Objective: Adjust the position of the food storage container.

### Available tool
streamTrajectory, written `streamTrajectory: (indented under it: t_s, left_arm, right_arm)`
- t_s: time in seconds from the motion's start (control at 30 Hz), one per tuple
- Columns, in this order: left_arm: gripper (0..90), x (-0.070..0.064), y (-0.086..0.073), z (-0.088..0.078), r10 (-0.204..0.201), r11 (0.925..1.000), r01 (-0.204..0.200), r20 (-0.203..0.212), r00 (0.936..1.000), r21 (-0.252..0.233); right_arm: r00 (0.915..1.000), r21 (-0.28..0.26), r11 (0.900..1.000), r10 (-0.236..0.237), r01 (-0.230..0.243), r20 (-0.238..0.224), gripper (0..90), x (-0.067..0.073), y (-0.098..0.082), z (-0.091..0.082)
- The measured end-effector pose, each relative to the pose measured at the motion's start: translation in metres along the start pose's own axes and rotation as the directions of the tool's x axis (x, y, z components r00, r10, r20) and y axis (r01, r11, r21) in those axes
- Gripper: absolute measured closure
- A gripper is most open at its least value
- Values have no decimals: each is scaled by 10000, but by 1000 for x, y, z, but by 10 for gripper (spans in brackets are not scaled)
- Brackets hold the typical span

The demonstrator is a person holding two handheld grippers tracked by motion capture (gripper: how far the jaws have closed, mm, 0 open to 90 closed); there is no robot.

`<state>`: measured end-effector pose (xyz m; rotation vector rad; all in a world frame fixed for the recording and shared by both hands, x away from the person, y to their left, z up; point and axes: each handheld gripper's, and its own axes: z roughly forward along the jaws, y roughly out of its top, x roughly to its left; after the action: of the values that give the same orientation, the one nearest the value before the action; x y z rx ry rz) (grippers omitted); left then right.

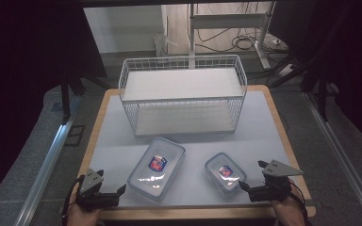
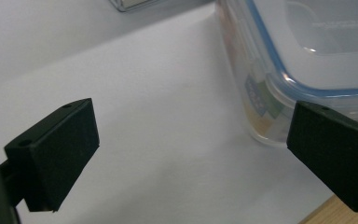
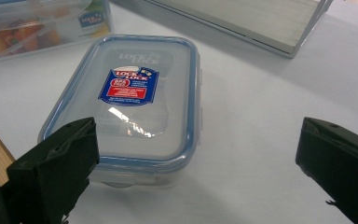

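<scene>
Two clear plastic food boxes with blue-rimmed lids lie on the white mat. The large box [image 1: 156,168] [image 2: 303,51] is left of centre, the small box [image 1: 225,173] [image 3: 130,102] to its right. My left gripper [image 1: 109,189] [image 2: 191,154] rests open at the mat's front left, its right jaw close to the large box's corner. My right gripper [image 1: 250,175] [image 3: 191,172] stands open at the front right, just beside the small box, nothing between its jaws.
A white wire basket [image 1: 183,94] with two levels stands at the back of the wooden table [image 1: 283,136]. The white mat [image 1: 264,127] covers most of the tabletop. Desk legs and cables lie on the floor behind.
</scene>
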<state>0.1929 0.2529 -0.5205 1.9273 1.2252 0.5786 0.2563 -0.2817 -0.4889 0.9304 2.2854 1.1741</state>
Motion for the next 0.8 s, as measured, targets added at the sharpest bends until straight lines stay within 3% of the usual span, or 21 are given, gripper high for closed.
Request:
streamTrajectory:
  t_s: [0.63,0.73,0.8]
  left_arm:
    - [45,1,1,-1,-247,9994,241,258,9994,246]
    - [103,0,3,-3,-188,9996,182,270,9995,220]
    - [191,1,3,-5,-267,9995,262,371,9990,157]
  right_arm:
    - [10000,-5,10000,32,-32,14,0,-1,-1,1]
    - [10000,57,10000,-4,3,37,0,0,-1,2]
    - [10000,100,9999,-33,33,23,0,1,-1,2]
